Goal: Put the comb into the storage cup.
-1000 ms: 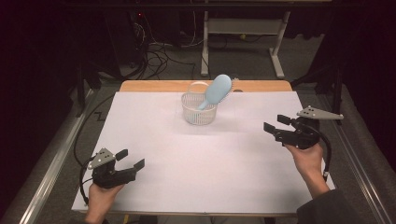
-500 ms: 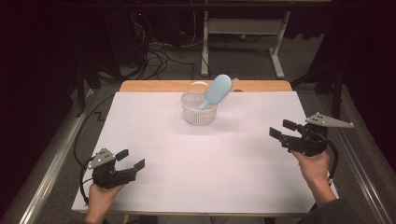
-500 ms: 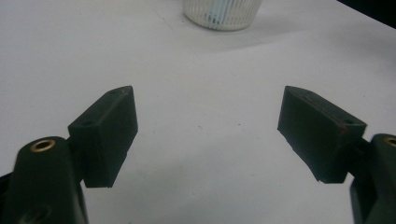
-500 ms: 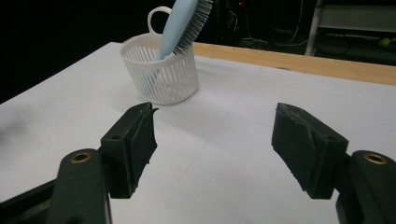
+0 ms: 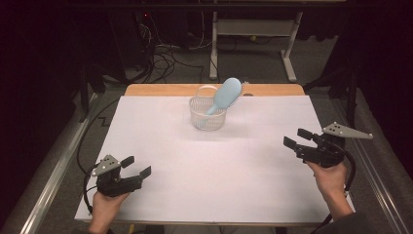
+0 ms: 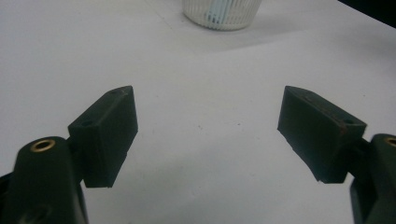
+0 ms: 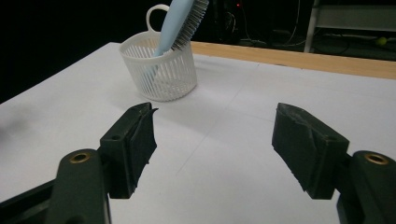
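We note the light-blue plastic hairbrush point(image 5: 225, 95) standing tilted in the white slotted plastic basket point(image 5: 207, 117) near the white table's point(image 5: 243, 170) far edge. Left gripper point(image 5: 136, 166) and right gripper point(image 5: 295, 137) both gape wide, empty, near opposite side edges.

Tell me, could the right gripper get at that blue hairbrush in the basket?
Probably yes: the right gripper is open and empty, bare white table lies between, and the hairbrush sticks up out of the basket.

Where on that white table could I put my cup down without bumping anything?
Almost anywhere: the white table is bare between the left tongs and right tongs, and on both sides of the white basket. The one busy spot is that basket, far centre, with the blue hairbrush leaning out.
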A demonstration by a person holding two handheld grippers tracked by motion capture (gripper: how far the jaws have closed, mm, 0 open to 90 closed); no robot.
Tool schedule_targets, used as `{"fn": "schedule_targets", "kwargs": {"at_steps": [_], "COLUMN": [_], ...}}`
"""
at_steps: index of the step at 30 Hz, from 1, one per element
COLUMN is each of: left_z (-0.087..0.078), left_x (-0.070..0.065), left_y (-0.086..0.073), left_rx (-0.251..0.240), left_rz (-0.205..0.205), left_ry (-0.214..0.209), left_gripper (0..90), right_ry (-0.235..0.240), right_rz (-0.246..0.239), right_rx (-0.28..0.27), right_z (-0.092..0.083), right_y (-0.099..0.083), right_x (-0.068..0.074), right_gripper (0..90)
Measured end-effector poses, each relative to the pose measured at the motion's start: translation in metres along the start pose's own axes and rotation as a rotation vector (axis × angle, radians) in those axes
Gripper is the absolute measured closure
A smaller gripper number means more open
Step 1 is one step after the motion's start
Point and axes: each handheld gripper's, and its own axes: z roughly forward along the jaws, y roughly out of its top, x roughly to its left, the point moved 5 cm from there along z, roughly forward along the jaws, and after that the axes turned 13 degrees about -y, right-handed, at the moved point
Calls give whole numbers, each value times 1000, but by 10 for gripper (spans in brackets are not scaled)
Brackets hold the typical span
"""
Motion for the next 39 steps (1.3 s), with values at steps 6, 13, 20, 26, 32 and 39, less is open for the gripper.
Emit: {"fn": "schedule_targets", "kwargs": {"at_steps": [6, 13, 20, 26, 32, 39], "left_z": [0, 0, 1, 0, 0, 0], "left_x": [0, 0, -1, 0, 0, -1], "left_y": [0, 0, 0, 0, 0, 0], "left_rx": [0, 0, 4, 3, 2, 2], "left_rz": [0, 0, 2, 1, 0, 1], "left_ry": [-1, -2, -4, -4, -4, -4], "left_gripper": [194, 194, 194, 194, 194, 194], "right_ry": [3, 3, -4, -11, -13, -15], "right_rz": [4, 13, 13, 16, 14, 9], "right_rx": [-1, -15, -22, -30, -45, -52], "right_z": [-5, -11, -16, -19, -24, -30], "right_y": [-3, -6, -8, -10, -11, -14], "right_x": [0, -1, -2, -3, -2, -2], "right_gripper": [303, 297, 297, 294, 295, 295]}}
